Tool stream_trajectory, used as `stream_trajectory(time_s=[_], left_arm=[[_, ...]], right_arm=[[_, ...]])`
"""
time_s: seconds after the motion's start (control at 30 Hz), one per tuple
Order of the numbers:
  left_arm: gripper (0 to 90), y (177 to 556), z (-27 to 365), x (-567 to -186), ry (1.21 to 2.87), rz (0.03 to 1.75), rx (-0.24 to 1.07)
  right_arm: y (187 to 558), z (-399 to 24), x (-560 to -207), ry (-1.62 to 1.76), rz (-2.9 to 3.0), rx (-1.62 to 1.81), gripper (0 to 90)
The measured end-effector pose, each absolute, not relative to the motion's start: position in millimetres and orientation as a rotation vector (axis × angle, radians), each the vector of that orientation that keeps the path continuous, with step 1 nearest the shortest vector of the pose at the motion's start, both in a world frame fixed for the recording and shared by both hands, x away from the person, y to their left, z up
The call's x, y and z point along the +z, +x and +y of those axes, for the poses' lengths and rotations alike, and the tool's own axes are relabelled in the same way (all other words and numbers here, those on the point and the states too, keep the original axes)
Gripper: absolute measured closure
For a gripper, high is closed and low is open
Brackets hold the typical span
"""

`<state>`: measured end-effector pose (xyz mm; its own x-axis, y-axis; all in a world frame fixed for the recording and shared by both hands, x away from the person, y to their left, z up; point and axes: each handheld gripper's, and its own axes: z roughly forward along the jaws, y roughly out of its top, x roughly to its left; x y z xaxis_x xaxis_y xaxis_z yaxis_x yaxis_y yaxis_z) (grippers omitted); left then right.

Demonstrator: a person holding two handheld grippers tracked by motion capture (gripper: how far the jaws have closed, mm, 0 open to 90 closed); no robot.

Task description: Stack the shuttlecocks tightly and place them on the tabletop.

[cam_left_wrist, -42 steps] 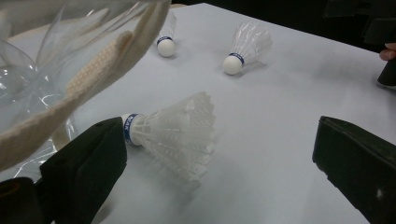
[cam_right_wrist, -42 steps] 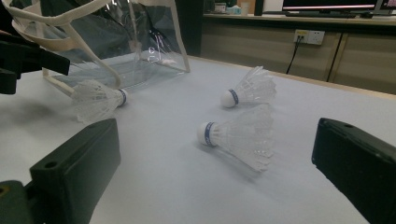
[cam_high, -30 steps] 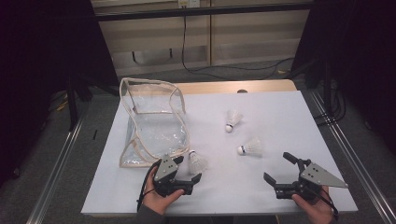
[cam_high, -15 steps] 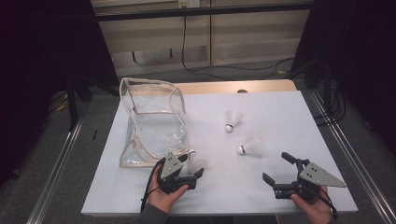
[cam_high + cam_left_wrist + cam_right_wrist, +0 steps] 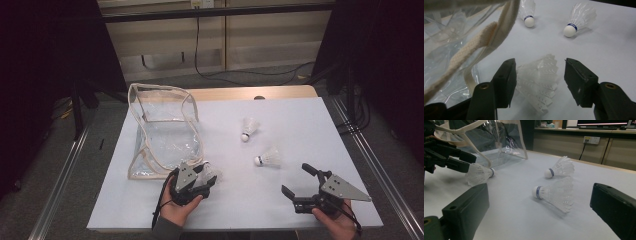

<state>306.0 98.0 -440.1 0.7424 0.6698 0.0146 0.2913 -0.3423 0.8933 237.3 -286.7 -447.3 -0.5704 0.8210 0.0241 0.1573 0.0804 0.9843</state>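
Observation:
Three white shuttlecocks lie on the white table (image 5: 300, 120). One shuttlecock (image 5: 213, 171) rests beside the clear bag (image 5: 160, 130), with its feather skirt (image 5: 537, 82) between the jaws of my left gripper (image 5: 206, 178). Those jaws have just been closing. One jaw touches the feathers and the other stands a little off them. The other two shuttlecocks (image 5: 248, 129) (image 5: 267, 159) lie to the right, cork ends toward the near left. My right gripper (image 5: 296, 179) rests near the front edge, wide open, facing the nearer shuttlecock (image 5: 554, 193) with nothing between its jaws.
The clear bag with cream trim and straps (image 5: 454, 50) lies open at the table's left, close to my left gripper (image 5: 456, 160). A wooden strip (image 5: 240, 93) edges the table's far side. Metal rails (image 5: 380, 165) flank both sides.
The left gripper's jaws have narrowed around the shuttlecock by the bag. The right gripper and the other two shuttlecocks have stayed put.

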Motion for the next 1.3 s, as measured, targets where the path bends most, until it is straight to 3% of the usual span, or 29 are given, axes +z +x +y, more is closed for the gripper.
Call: stream_trajectory(time_s=[0.23, 0.93, 1.3], left_arm=[[52.1, 306.6, 96.7, -440.4, 1.932, 0.737, 0.484], [53.6, 306.4, 92.1, -441.4, 1.967, 0.723, 0.504], [79.1, 306.3, 92.7, -440.5, 1.977, 0.732, 0.527]], right_arm=[[237.5, -285.7, -446.8, 0.960, 1.804, 1.530, 1.9], [236.4, -284.9, -445.8, 0.959, 1.803, 1.530, 2.0], [236.1, -283.7, -445.6, 0.959, 1.802, 1.534, 2.1]])
